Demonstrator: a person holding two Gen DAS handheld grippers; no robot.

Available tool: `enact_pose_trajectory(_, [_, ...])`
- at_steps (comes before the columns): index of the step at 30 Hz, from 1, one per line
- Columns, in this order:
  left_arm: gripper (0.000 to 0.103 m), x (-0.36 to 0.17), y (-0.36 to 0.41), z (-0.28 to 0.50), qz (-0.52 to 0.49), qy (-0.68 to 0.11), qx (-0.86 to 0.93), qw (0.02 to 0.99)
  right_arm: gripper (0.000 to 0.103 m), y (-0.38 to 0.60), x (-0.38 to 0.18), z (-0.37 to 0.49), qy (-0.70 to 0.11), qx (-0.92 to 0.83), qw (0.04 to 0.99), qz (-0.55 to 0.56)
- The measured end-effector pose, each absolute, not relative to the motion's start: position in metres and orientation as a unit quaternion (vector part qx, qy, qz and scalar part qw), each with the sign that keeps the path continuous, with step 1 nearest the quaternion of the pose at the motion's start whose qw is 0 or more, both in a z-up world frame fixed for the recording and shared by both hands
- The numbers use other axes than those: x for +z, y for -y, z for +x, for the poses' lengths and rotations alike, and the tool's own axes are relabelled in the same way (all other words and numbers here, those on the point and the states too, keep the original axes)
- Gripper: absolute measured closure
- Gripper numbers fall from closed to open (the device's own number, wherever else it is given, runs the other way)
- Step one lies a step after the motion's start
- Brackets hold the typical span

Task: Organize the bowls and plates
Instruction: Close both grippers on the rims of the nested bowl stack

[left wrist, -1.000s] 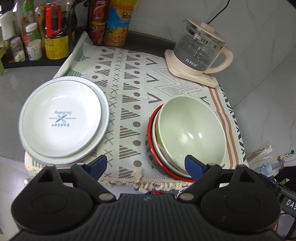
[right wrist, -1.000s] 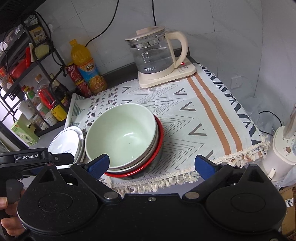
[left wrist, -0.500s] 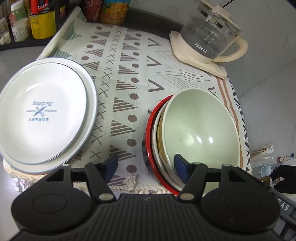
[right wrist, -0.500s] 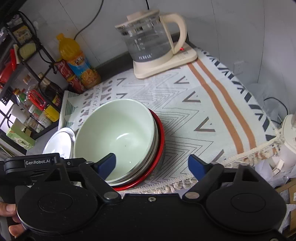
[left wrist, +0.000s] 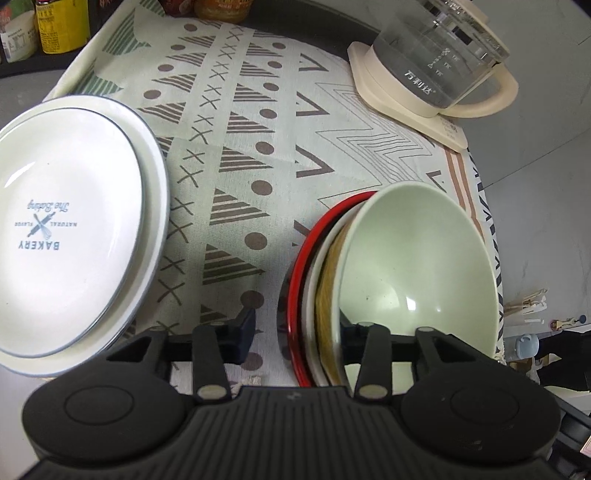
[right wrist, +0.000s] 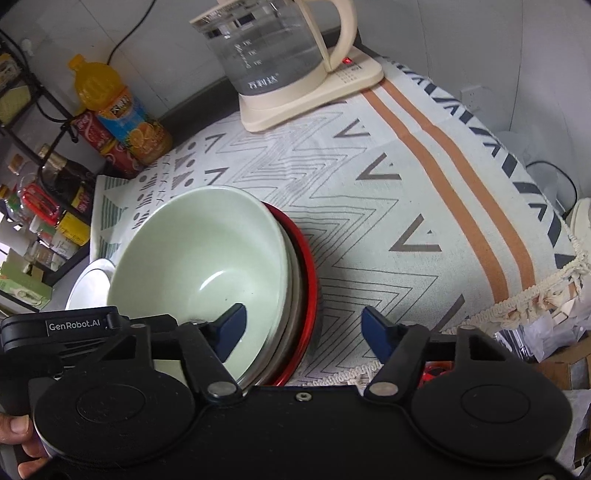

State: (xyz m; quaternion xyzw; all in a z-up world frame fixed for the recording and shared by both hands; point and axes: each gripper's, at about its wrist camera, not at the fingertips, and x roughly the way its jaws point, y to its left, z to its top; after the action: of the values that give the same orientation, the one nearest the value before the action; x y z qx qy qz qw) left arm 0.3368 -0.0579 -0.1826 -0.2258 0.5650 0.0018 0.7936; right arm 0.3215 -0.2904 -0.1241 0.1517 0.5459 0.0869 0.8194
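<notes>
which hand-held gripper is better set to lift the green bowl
Both straddle the stack's rim. Left hand-held gripper has narrowed closer around the green bowl; right hand-held gripper stands wider. Left, marginally.

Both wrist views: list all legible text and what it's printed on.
"BAKERY", "NATURAL FLAVOR", "The Baking": white plate, upside down in the left wrist view.
"GenRobot.AI": left gripper's body, seen from the right wrist view.
"万利达": glass kettle, plus graduation marks too small to read.
Orange juice bottle, red can, rack jars: labels too blurred or small to read.
</notes>
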Motion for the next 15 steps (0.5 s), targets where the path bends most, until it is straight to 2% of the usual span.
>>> enact_pose_trajectory(4, [0.072, -0.190, 0.056, 0.340, -0.238, -0.568, -0.008, 0.788, 0.046, 0.289, -0.133, 0.325, -0.556, 0.086, 0.811, 0.159])
enact_pose_trajectory(6, [0.077, -0.190, 0.058, 0.341, -0.238, -0.567, -0.015, 0.788, 0.051, 0.287, -0.138, 0.326, -0.564, 0.086, 0.806, 0.157])
enact_pose_trajectory(10, [0.077, -0.190, 0.058, 0.341, -0.238, -0.565, -0.018, 0.789, 0.060, 0.286, -0.147, 0.326, -0.573, 0.088, 0.797, 0.168])
enact_pose_trajectory(11, [0.077, -0.190, 0.058, 0.341, -0.238, -0.565, -0.019, 0.790, 0.066, 0.285, -0.148, 0.326, -0.573, 0.093, 0.796, 0.171])
enact_pose_trajectory(15, [0.077, -0.187, 0.061, 0.338, -0.224, -0.568, -0.020, 0.792, 0.069, 0.280, -0.145, 0.325, -0.575, 0.091, 0.796, 0.165])
